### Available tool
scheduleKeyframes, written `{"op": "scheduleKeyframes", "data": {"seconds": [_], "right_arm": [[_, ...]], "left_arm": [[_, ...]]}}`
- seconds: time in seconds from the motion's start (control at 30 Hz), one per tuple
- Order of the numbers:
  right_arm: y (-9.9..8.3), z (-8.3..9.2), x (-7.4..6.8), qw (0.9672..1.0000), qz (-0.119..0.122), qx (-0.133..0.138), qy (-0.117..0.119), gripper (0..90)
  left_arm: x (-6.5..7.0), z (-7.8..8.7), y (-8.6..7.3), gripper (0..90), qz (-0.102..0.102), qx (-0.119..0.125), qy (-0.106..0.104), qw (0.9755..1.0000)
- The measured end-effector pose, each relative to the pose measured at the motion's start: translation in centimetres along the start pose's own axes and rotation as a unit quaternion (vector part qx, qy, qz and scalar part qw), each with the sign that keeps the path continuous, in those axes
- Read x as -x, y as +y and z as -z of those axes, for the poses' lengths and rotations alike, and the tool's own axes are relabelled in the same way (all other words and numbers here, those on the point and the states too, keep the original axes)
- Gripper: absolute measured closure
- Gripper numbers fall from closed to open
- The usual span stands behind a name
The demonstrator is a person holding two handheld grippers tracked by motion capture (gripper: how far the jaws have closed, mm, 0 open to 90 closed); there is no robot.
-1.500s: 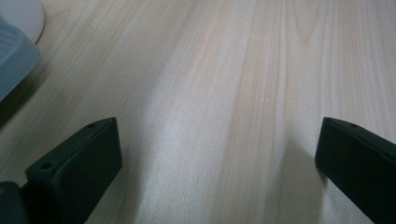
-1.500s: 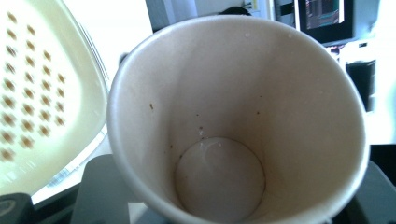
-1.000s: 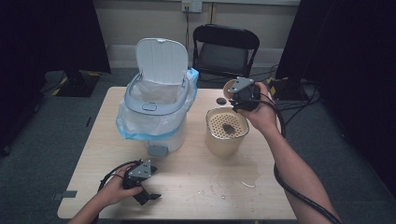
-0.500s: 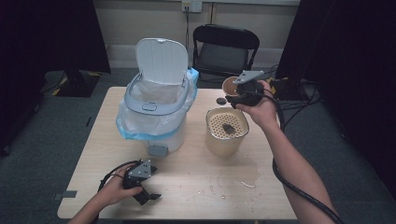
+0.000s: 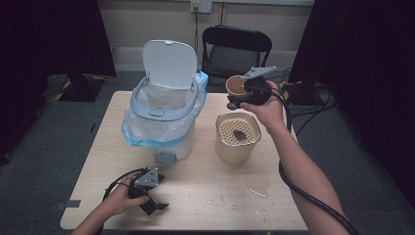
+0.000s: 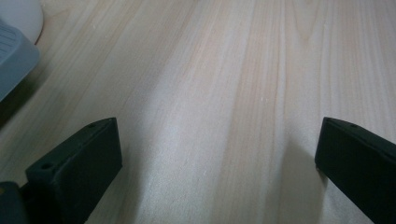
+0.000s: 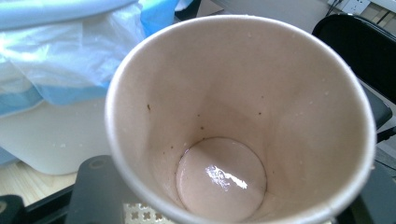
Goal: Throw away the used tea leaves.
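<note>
Paper cup held up at the far right, above the strainer pot.

My right gripper (image 5: 238, 100) has its 2 jaws clamped partway on the paper cup (image 5: 236, 86) (wet film at its bottom), just right of the bin (image 5: 164, 115). My left gripper (image 5: 155, 206) rests near-left on the table (image 5: 220, 196), jaws wide apart, holding nothing.

The brown paper cup (image 5: 236, 86) is held above the table, seemingly near upright, a wet film of pale residue at its bottom.
</note>
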State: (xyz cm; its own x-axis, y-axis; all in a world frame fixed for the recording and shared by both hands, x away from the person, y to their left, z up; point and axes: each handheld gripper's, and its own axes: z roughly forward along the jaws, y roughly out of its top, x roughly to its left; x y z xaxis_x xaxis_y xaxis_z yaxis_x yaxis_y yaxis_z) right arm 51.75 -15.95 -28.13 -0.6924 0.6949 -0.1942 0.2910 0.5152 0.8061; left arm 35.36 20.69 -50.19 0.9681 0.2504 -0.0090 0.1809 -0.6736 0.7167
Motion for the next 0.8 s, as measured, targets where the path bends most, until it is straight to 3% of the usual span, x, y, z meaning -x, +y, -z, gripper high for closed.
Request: {"op": "scheduleKeyframes", "data": {"seconds": [0.27,0.8], "right_arm": [[1.1,0.1,0.1,0.9996,-0.019,0.003,0.02,35.0],[4.2,0.1,-0.1,0.9981,-0.025,0.014,0.054,34.0]], "left_arm": [[0.0,0.0,0.0,0.0,0.0,0.0,-0.001,1.0],[0.0,0.0,0.0,0.0,0.001,0.0,-0.004,1.0]]}}
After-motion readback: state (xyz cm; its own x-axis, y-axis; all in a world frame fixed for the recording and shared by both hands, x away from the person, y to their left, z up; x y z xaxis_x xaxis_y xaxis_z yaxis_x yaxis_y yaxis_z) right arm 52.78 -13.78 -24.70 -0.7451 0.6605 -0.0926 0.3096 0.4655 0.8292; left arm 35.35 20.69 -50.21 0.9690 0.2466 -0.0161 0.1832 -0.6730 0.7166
